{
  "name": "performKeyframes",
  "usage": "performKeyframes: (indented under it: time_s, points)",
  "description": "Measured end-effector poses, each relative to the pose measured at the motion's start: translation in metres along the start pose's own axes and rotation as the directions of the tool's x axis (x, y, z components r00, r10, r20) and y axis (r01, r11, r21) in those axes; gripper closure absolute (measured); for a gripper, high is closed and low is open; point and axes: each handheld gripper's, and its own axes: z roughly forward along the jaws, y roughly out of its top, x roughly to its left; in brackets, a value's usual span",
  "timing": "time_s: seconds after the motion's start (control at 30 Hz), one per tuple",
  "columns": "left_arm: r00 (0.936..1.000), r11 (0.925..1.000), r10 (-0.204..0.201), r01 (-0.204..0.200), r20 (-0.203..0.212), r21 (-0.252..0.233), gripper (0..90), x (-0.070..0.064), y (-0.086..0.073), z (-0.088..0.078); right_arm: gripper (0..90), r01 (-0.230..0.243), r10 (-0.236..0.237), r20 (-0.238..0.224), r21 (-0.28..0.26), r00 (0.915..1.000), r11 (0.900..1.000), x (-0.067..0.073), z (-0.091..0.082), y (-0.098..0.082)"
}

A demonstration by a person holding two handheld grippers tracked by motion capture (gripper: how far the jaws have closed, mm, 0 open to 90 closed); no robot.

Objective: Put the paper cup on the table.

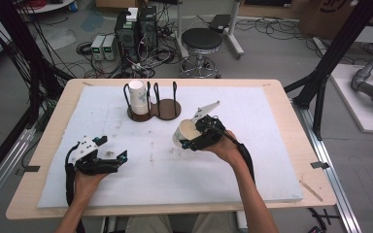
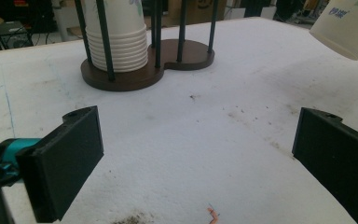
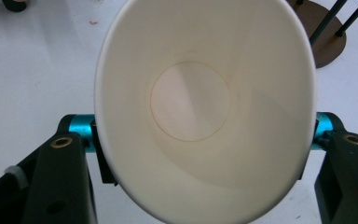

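Observation:
My right gripper (image 1: pixel 194 135) is shut on a white paper cup (image 1: pixel 184 130), held tilted above the middle of the board with its mouth toward the gripper's camera. In the right gripper view the cup's (image 3: pixel 191 100) empty inside shows, and the right gripper (image 3: pixel 205 144) has a jaw pressed on each side. My left gripper (image 1: pixel 112 148) hovers open near the front left, nothing between its jaws. From the left gripper (image 2: pixel 196 154) I see a stack of paper cups (image 2: pixel 116 37) in the left bay of a brown cup holder (image 2: pixel 186 53) with black posts, and the held cup (image 2: pixel 349 25) at top right.
A white foam board (image 1: pixel 252 170) covers the wooden table (image 1: pixel 301 160). The cup holder (image 1: pixel 167 110) stands at the board's back centre with the cup stack (image 1: pixel 137 97) in it. Some dirt specks (image 2: pixel 135 218) lie near the left gripper. A stool (image 1: pixel 201 41) and cables sit beyond.

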Motion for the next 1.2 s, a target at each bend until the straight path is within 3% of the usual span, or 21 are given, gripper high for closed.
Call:
performKeyframes:
  time_s: [0.53, 0.67, 0.83, 0.9, 1.07, 1.13, 1.17, 1.2]
  points:
    - [1.0, 1.0, -0.002, 0.002, -0.007, -0.008, 1.8, 0.0, -0.001, -0.001, 33.2, -0.009, 0.008, 0.021, 0.021, 0.9997, 1.0, -0.003, 0.006, 0.003]
    - [1.0, 1.0, 0.0, 0.0, -0.006, -0.008, 1.8, 0.0, -0.001, -0.001, 33.2, 0.001, -0.006, 0.052, 0.093, 0.9986, 0.996, -0.002, 0.02, 0.011]
    - [1.0, 0.9999, 0.005, -0.005, -0.002, -0.009, 1.8, 0.0, -0.001, -0.001, 33.2, 0.005, -0.013, 0.056, 0.139, 0.9983, 0.99, -0.002, 0.032, 0.016]
    - [1.0, 0.9999, 0.006, -0.006, -0.002, -0.01, 1.8, 0.0, -0.001, -0.001, 33.2, -0.005, -0.006, 0.059, 0.18, 0.9983, 0.984, -0.003, 0.038, 0.019]
    - [0.9999, 0.9999, 0.011, -0.011, -0.001, -0.007, 1.8, -0.001, 0.0, -0.001, 33.2, -0.007, -0.007, 0.063, 0.222, 0.998, 0.975, -0.004, 0.043, 0.023]
    - [0.9999, 0.9999, 0.011, -0.011, 0.0, -0.009, 1.8, -0.001, 0.0, -0.001, 33.2, -0.005, -0.012, 0.069, 0.245, 0.9975, 0.969, -0.005, 0.046, 0.024]
    - [0.9999, 0.9999, 0.011, -0.011, -0.001, -0.009, 1.8, -0.001, 0.0, -0.001, 33.2, 0.0, -0.022, 0.076, 0.275, 0.9968, 0.961, -0.005, 0.05, 0.024]
    - [1.0, 0.9999, 0.006, -0.006, -0.002, -0.01, 1.8, -0.001, -0.001, -0.001, 33.2, 0.0, -0.022, 0.076, 0.275, 0.9968, 0.961, -0.005, 0.05, 0.024]
